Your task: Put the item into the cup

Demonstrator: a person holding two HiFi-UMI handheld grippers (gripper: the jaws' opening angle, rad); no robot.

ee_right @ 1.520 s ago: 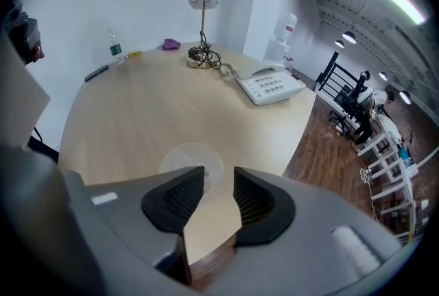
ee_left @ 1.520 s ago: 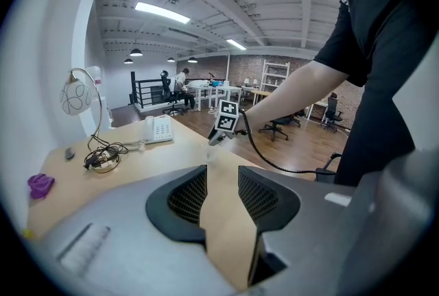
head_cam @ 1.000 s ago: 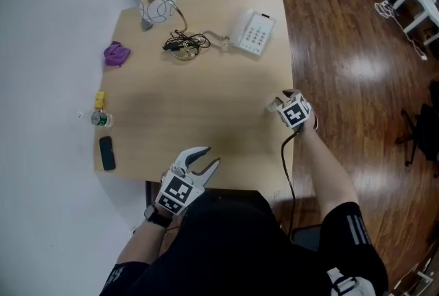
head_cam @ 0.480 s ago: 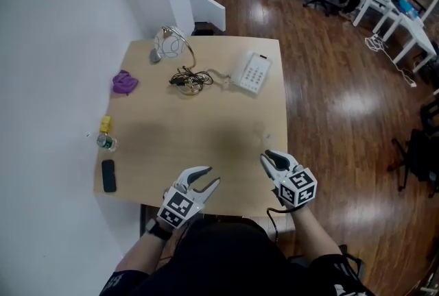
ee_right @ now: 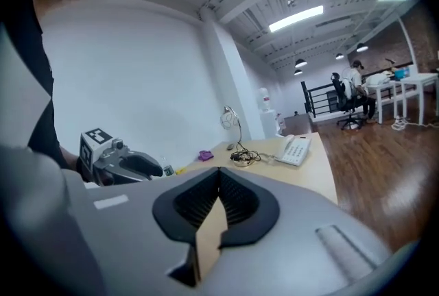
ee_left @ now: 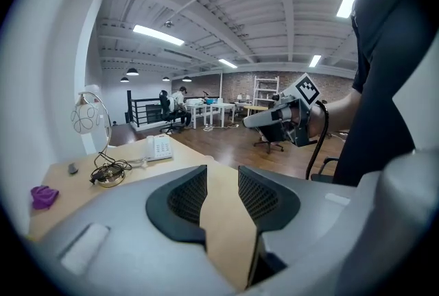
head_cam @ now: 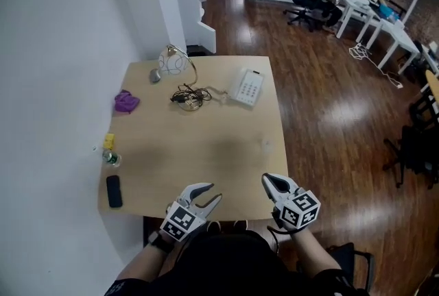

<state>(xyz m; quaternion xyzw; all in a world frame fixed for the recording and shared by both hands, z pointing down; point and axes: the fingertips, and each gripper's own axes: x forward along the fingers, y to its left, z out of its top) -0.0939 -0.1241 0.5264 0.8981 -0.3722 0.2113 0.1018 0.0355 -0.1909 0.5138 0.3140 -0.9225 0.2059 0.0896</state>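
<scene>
Nothing of the job is done as I read it: my left gripper [head_cam: 210, 193] hangs over the near edge of the table [head_cam: 219, 144] with its jaws spread and only bare tabletop between them, and my right gripper [head_cam: 267, 180], beside it at the same edge, is clenched on nothing. What I take for the cup, a small clear container [head_cam: 110, 158], stands at the left edge with a yellow piece [head_cam: 108, 141] just behind it and a purple item [head_cam: 125, 101] nearer the far left corner. I cannot tell which one is meant, so picking, carrying and dropping all remain
</scene>
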